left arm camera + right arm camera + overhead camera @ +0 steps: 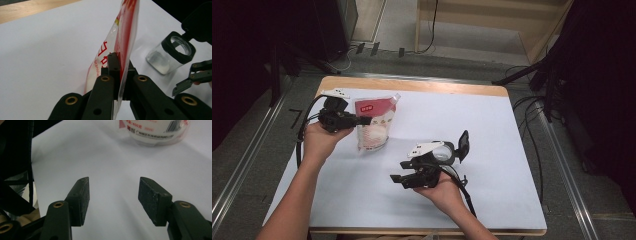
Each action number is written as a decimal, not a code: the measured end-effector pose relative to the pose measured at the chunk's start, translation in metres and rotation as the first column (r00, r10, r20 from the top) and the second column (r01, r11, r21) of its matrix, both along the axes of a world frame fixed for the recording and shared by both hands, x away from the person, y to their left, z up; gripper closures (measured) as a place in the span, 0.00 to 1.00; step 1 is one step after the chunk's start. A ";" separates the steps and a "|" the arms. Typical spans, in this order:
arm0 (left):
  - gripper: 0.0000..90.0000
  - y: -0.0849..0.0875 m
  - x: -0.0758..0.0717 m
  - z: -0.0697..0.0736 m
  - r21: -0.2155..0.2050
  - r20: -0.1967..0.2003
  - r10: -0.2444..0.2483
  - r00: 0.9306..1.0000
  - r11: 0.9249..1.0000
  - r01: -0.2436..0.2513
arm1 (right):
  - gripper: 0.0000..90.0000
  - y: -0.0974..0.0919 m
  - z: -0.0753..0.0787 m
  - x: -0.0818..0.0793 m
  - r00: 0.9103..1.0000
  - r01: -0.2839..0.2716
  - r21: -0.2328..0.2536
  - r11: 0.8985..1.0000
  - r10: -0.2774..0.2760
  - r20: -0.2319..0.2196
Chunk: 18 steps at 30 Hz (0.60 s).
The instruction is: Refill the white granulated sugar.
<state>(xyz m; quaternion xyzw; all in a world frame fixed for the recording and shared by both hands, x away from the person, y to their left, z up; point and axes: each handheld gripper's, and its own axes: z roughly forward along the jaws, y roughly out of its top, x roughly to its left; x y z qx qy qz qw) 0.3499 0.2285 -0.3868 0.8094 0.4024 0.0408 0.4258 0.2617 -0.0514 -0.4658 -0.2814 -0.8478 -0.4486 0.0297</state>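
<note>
A red and white pouch [374, 125] with white grains stands on the white sheet at the left. My left gripper [364, 120] is shut on the pouch's left edge; in the left gripper view the pads [113, 67] pinch the thin film of the pouch [125, 32]. A small clear jar [443, 152] with its black flip lid [463, 145] swung up lies near the middle, and it appears at the right as the jar [172, 55]. My right gripper [398, 179] is open just left of the jar, pointing left. Nothing is between its jaws [112, 195]; the pouch's bottom [155, 130] lies ahead.
A white sheet [492, 125] covers the wooden table [412, 85]. Black cables trail from both grippers. Dark stands and cables sit on the floor at the left and right of the table. My right gripper's tips [185, 82] show below the jar.
</note>
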 end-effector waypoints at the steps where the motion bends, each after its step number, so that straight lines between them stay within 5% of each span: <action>1: 1.00 0.000 -0.002 0.002 0.003 -0.001 -0.008 1.000 1.000 0.008 | 0.48 0.002 -0.001 -0.001 1.000 -0.006 0.004 1.000 0.006 0.007; 10: 1.00 -0.005 -0.018 0.027 -0.052 0.000 -0.060 0.998 0.997 0.060 | 0.48 0.002 -0.011 -0.007 0.998 0.001 -0.017 1.000 0.000 0.067; 15: 1.00 -0.009 -0.025 0.041 -0.065 -0.030 -0.089 0.996 0.994 0.087 | 0.43 0.003 -0.014 -0.005 0.999 0.016 0.006 1.000 -0.016 0.049; 18: 1.00 -0.012 -0.030 0.047 -0.066 -0.031 -0.105 0.994 0.993 0.103 | 0.41 0.008 -0.017 -0.006 0.998 0.014 -0.020 1.000 -0.012 0.070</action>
